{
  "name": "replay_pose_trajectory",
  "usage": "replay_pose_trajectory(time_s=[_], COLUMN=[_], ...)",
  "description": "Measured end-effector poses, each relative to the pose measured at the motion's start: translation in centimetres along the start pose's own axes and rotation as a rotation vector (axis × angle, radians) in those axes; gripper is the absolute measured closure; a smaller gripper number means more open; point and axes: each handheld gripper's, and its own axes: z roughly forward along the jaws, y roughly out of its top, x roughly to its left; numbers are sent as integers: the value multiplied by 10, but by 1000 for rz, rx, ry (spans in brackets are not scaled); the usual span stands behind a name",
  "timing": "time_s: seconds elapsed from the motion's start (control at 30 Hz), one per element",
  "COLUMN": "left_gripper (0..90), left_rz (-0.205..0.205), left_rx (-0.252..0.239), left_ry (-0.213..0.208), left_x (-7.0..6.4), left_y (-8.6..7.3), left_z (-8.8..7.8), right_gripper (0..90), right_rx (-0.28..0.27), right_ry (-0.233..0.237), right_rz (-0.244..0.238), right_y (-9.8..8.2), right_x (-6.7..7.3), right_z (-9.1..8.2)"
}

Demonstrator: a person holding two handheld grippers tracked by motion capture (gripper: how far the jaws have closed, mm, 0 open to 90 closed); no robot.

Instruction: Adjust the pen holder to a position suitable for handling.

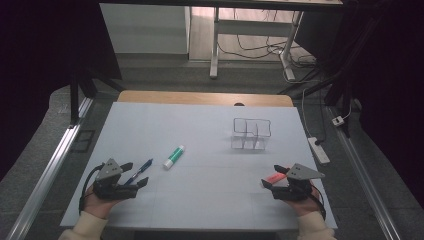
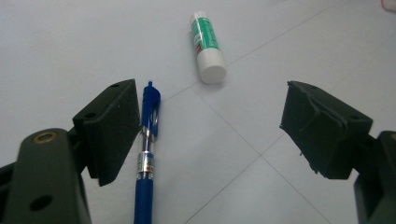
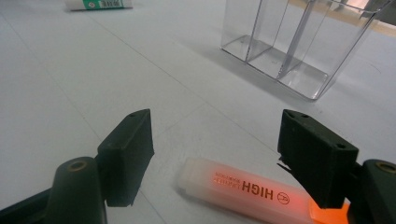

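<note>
- Right now, your left gripper [image 1: 134, 174] sits low at the near left of the white table [image 1: 210, 200], jaws spread wide and holding nothing.
- Your blue retractable pen [image 2: 148, 154] lies flat between those jaws, close against one pad; whether it touches the pad you cannot tell.
- Just past the pen tip lies a white glue stick with a green label [image 2: 206, 46], on its side.
- Your right gripper [image 1: 274, 176] rests at the near right, jaws equally wide, gripping nothing.
- An orange highlighter with a frosted cap [image 3: 243, 191] lies flat between them, its orange end under one pad.
- Beyond, a clear plastic divided organiser [image 1: 251, 134] stands upright.
</note>
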Motion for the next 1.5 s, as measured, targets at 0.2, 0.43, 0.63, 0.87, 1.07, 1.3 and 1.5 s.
replay_pose_trajectory(time_s=[0.2, 0.43, 0.63, 0.87, 1.07, 1.3, 1.5], left_gripper=[209, 211, 211, 211, 211, 212, 216], left_rz=[1, 2, 4, 4, 5, 3, 1], left_rx=[-1, -2, -1, 0, -3, -2, -3], left_ry=[6, 7, 2, 1, 1, 2, 4], left_x=[0, 0, 0, 0, -1, -1, 0], left_y=[0, 0, 0, 0, 1, 1, 1], left_z=[0, 0, 1, 1, 1, 1, 1], right_gripper=[273, 279, 283, 297, 333, 411, 457], right_rx=[0, -2, -5, -19, -12, -15, -2], right_ry=[-3, -6, -9, -38, -56, -72, -97], right_rz=[0, 8, 15, 48, 54, 81, 86], right_y=[0, 1, 3, 11, 19, 28, 34], right_x=[0, 0, 0, -4, -8, -14, -18], right_z=[1, 1, 0, 0, 1, 4, 9])
